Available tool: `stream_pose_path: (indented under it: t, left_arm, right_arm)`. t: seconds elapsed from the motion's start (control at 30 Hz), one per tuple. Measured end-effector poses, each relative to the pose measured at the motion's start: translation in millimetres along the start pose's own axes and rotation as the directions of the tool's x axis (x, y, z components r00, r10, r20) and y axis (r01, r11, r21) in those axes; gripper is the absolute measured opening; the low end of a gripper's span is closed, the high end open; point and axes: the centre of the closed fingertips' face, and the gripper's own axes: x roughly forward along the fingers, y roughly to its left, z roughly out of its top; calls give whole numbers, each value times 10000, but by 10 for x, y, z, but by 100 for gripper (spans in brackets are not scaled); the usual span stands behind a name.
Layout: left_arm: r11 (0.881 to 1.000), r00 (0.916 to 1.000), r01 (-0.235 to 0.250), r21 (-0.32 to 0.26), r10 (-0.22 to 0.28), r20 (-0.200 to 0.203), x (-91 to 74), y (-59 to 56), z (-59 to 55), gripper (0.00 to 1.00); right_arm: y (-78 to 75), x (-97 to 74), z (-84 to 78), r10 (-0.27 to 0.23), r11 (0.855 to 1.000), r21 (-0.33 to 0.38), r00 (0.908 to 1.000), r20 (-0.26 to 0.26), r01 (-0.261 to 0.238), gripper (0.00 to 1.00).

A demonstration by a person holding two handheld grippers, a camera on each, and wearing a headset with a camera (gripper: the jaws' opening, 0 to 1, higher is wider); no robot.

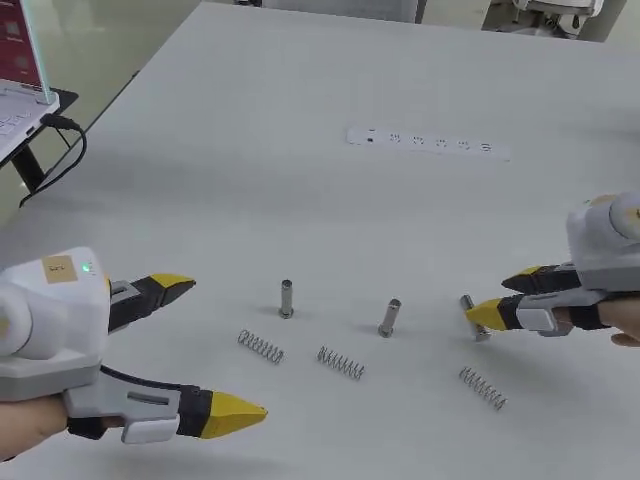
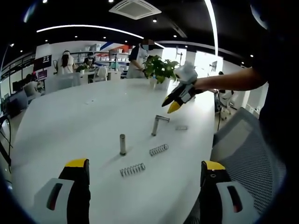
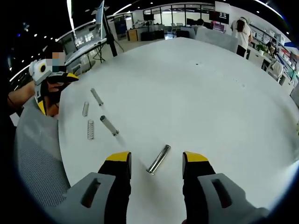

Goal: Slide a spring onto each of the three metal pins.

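Note:
Three short metal pins are on the white table: one at the left (image 1: pixel 286 298), one in the middle (image 1: pixel 389 317), and a third (image 1: pixel 470 316) that leans slightly. My right gripper (image 1: pixel 492 298) is open around that third pin (image 3: pixel 158 159), which sits in the gap between the yellow tips, clear of both. Three springs lie flat in front of the pins: left (image 1: pixel 260 346), middle (image 1: pixel 340 362) and right (image 1: pixel 482 387). My left gripper (image 1: pixel 215 348) hovers open and empty at the near left, its jaws pointing towards the left pin (image 2: pixel 122 144) and the nearest spring (image 2: pixel 132 169).
A white power strip (image 1: pixel 425 142) lies further back on the table. A laptop (image 1: pixel 15 80) on a stand with a cable sits past the table's left edge. People and plants are at the far end of the room.

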Motion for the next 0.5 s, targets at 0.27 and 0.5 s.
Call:
stream_pose_path:
  t: [0.27, 0.5]
  left_arm:
    - [10000, 10000, 10, -22, -10, -24, 7, -4, -8, 96]
    - [10000, 10000, 30, -76, -30, 77, 7, 0, 14, 96]
  right_arm:
    - [-43, 123, -22, -125, 9995, 275, 9989, -441, 137, 32]
    - [-83, 207, -64, -122, 9984, 546, 9965, -825, 167, 28]
